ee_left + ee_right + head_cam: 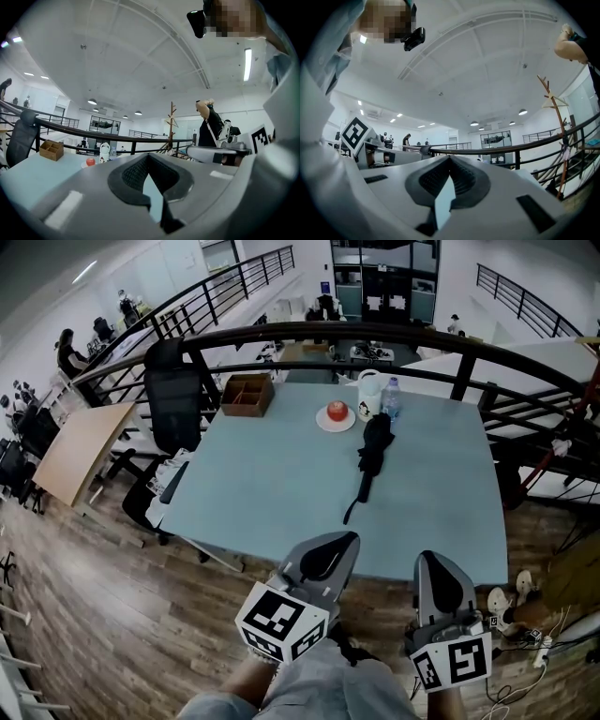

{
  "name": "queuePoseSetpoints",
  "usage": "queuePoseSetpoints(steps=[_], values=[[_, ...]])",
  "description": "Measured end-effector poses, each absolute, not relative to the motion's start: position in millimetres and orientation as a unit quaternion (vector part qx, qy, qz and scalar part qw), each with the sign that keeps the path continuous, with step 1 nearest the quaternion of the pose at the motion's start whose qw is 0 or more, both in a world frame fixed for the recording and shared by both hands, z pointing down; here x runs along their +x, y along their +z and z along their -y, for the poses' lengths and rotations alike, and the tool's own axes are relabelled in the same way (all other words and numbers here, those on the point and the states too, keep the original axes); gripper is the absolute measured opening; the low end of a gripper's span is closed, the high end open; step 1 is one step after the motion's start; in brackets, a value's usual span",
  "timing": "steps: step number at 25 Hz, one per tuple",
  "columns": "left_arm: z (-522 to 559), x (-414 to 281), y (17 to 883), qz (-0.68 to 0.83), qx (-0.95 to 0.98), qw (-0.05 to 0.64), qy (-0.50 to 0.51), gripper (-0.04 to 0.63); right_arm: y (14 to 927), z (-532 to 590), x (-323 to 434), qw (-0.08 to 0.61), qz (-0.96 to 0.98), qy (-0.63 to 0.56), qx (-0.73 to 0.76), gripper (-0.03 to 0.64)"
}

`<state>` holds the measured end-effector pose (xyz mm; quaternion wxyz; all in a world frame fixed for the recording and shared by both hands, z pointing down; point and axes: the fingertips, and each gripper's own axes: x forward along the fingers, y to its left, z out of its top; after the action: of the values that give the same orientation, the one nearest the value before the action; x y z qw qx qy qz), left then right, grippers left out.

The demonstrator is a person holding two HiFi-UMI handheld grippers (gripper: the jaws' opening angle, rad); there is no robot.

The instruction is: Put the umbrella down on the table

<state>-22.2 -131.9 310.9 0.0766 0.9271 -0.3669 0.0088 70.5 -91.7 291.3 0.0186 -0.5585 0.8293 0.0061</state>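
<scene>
Currently left gripper [339, 542], right gripper [433, 561] held level, side by side, near table [253, 493] edge; fingers closed together, empty.

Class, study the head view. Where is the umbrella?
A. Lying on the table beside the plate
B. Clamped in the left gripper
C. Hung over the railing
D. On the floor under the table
A: the folded black umbrella lies flat on the table, just right of the plate.
</scene>
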Motion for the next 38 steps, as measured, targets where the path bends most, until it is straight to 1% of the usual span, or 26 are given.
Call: queuePoseSetpoints(steps=[15, 38], values=[[133.7, -15.6, 308.5, 0.368, 0.928, 0.060, 0.017, 0.005, 291.2, 96.2, 72.3, 0.013, -0.829, 0.013, -0.559, -0.002], [133.8, -22.5, 306.8, 0.370, 0.927, 0.055, 0.020, 0.005, 292.6, 100.5, 63.8, 0.012, -0.831, 0.009, -0.556, -0.002]])
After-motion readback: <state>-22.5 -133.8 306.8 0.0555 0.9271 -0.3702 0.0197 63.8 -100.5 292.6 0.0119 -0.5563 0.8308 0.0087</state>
